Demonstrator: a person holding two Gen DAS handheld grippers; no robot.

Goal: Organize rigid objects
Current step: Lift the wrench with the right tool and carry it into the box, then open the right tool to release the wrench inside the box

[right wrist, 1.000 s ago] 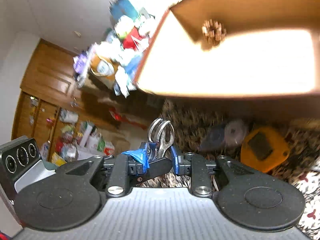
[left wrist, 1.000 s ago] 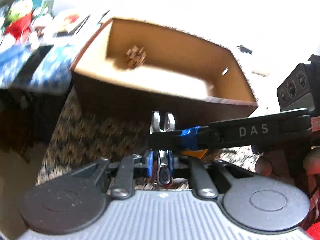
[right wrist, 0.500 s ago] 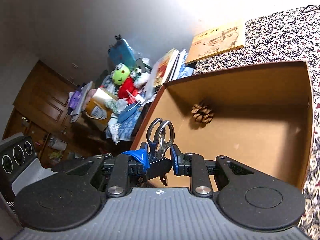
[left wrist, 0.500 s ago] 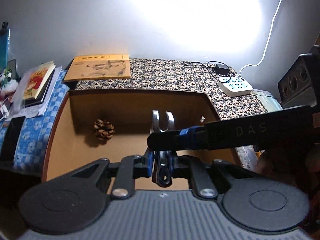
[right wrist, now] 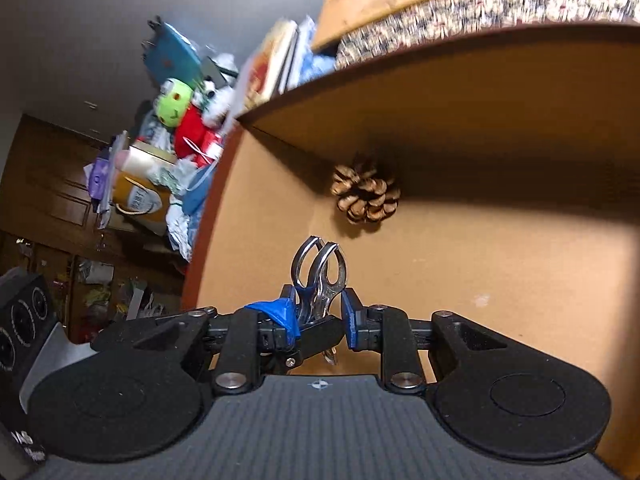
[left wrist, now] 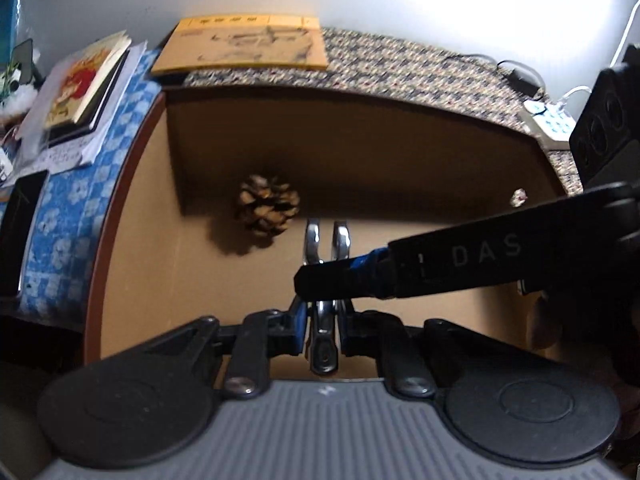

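Both grippers are clamping the metal scissors, handle loops pointing far, over the cardboard box. Pine cone is sitting just beyond, far-left; floor directly below looks free.

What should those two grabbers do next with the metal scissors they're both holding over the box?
Probably lower the scissors to the cardboard box floor, clear of the pinecone, then release. Both the left gripper and right gripper clamp them above bare floor.
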